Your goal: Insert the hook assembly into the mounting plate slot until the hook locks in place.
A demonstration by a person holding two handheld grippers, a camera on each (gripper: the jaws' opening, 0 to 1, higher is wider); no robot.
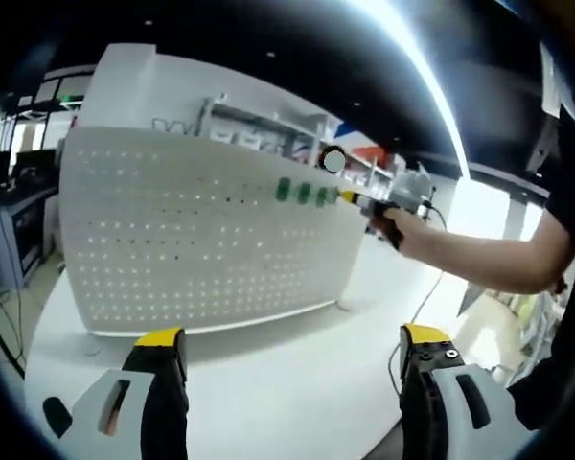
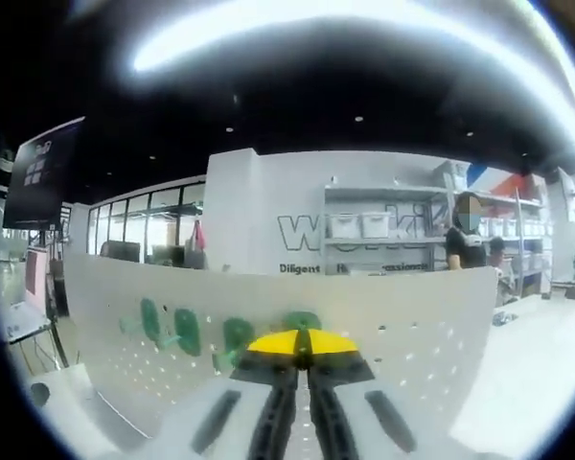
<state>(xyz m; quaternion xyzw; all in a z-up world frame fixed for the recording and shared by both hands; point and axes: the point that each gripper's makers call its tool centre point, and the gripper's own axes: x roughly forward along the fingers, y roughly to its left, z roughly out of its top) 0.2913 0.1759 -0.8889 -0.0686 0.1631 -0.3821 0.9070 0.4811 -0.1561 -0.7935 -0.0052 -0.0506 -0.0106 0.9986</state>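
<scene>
A white pegboard plate (image 1: 192, 240) stands upright on a white table (image 1: 297, 383). A row of green hooks (image 1: 305, 194) hangs near its upper right edge. In the left gripper view my right gripper (image 1: 350, 198) comes in from the right, its yellow tips against the plate beside the last hook, held by a hand (image 1: 388, 225). In the right gripper view the right gripper (image 2: 302, 343) is shut at the plate (image 2: 422, 326) with a green hook (image 2: 302, 320) showing just above its tips; three other hooks (image 2: 187, 331) hang to the left. My left gripper (image 1: 292, 340) hovers open over the table.
The person's forearm (image 1: 479, 254) crosses the right side of the left gripper view. A cable (image 1: 426, 297) trails off the table's far right. Desks with screens (image 1: 19, 211) stand at the left. Behind the plate are shelves (image 2: 374, 230) and a standing person (image 2: 465, 244).
</scene>
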